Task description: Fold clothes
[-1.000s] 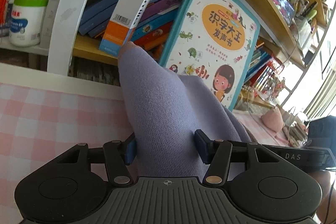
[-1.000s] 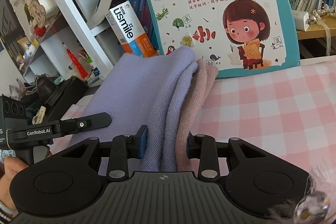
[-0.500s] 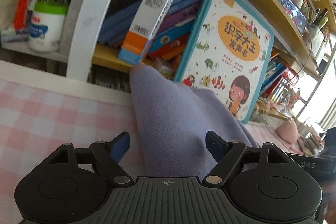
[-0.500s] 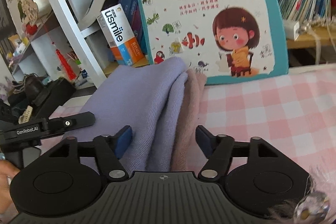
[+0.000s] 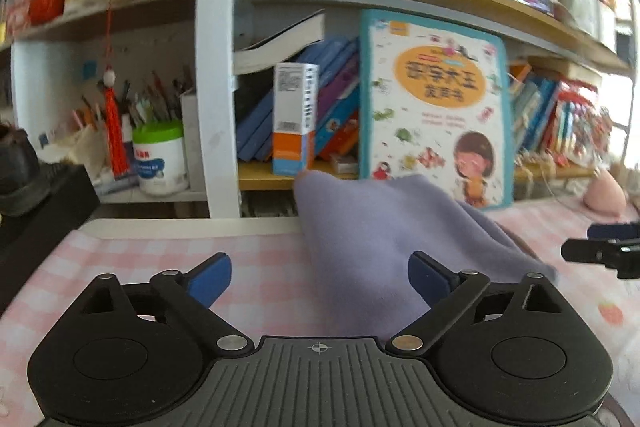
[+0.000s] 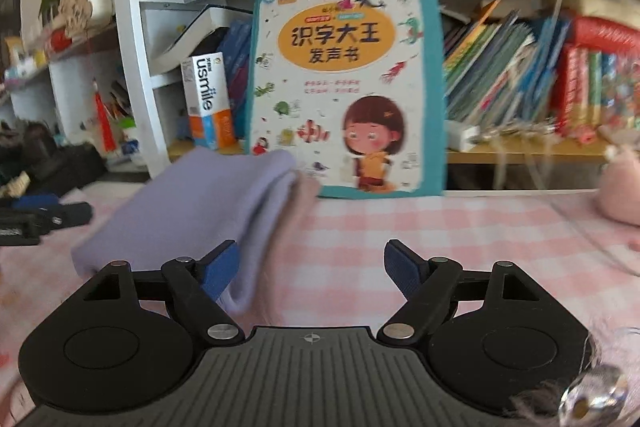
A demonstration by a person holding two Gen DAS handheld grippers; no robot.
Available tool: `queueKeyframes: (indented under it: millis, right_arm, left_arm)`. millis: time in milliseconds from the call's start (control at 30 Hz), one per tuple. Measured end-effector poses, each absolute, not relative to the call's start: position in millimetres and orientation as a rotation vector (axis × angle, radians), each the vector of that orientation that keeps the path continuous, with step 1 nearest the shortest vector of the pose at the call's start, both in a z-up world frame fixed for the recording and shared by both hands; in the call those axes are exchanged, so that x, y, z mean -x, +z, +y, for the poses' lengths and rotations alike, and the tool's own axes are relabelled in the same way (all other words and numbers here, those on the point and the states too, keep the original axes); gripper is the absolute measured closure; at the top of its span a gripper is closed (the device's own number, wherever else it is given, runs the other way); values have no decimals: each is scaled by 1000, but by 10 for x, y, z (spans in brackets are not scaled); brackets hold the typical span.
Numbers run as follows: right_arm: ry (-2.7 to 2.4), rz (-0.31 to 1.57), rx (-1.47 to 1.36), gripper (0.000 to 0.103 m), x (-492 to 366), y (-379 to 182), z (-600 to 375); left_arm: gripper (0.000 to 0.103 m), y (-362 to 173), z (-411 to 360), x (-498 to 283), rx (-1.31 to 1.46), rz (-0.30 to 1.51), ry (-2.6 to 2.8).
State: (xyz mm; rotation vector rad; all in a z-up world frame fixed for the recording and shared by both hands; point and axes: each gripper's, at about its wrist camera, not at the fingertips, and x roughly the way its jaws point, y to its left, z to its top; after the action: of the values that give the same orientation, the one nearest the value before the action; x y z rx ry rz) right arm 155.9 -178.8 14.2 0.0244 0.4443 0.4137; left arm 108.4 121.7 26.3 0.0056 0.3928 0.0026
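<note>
Now | left gripper [image 5: 320, 277] and right gripper [image 6: 311, 267] jaws just opened wide, nothing held | folded purple garment [image 5: 372, 239] on counter [image 5: 260, 267] against picture book [image 6: 348, 83] | risk: a jaw catches an edge, undoing the fold.

A pink-and-white checked cloth covers the worktop [image 6: 400, 227]; a folded lilac knitted garment [image 6: 192, 203] lies on it, a pink soft toy [image 6: 620, 187] at its far edge.

Left gripper [image 5: 319, 279]: black ribbed housing, round side discs, silver pivot screws. Right gripper [image 6: 311, 269]: identical, blue finger pads [image 6: 402, 269]
</note>
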Motion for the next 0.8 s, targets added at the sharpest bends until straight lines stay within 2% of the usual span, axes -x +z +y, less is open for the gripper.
queueKeyframes:
  millis: [467,800]
  right_arm:
    - [369,406,16,18,-782,118,-1961]
    - [337,377,28,14,-594,43,-1942]
  left_arm:
    - [1,280,657,-469,-1,348,2]
    - [1,231,525,-312,-100,320,27]
